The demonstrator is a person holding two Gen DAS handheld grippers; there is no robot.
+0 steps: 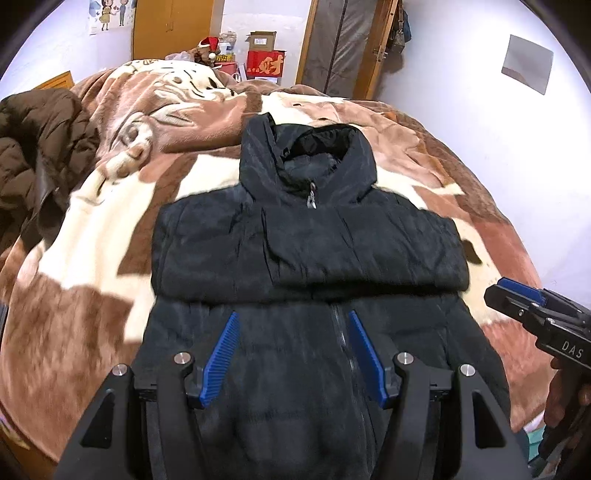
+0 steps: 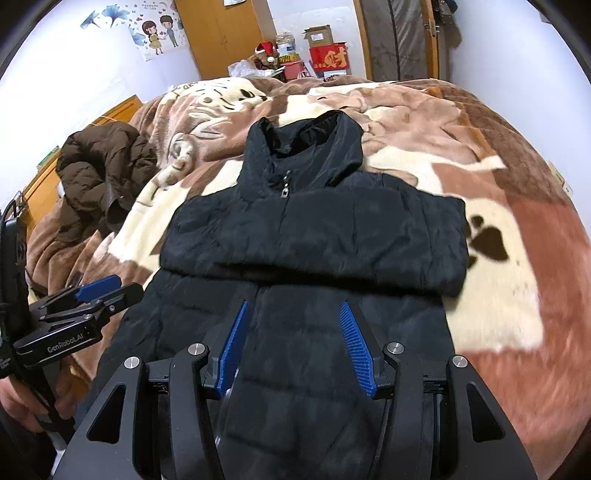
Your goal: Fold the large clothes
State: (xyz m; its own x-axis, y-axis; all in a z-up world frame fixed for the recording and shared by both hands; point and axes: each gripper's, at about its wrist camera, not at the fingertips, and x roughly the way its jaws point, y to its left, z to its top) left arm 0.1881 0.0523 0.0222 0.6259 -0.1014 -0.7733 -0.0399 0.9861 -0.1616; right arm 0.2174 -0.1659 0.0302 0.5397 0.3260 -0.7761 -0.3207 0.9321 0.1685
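My left claw [image 1: 291, 354] hangs over the lower front of the black puffer jacket [image 1: 310, 258], its ribbed blue pads [image 1: 221, 360] spread wide and holding nothing. My right claw [image 2: 295, 347] hovers the same way, wide open and empty, above the quilted body. The jacket lies zipped, face up in the middle of the bed, its smooth, slightly shiny sleeves folded across the chest in one thick band, hood pointing toward the far wall. Under it a plush fleece blanket [image 1: 110, 229] in brown, pink and cream covers the bed. A crumpled brown quilted coat [image 2: 99, 173] sits at the left edge. Beyond, a wooden wardrobe [image 2: 221, 33], a red box [image 2: 329, 59] and white walls.
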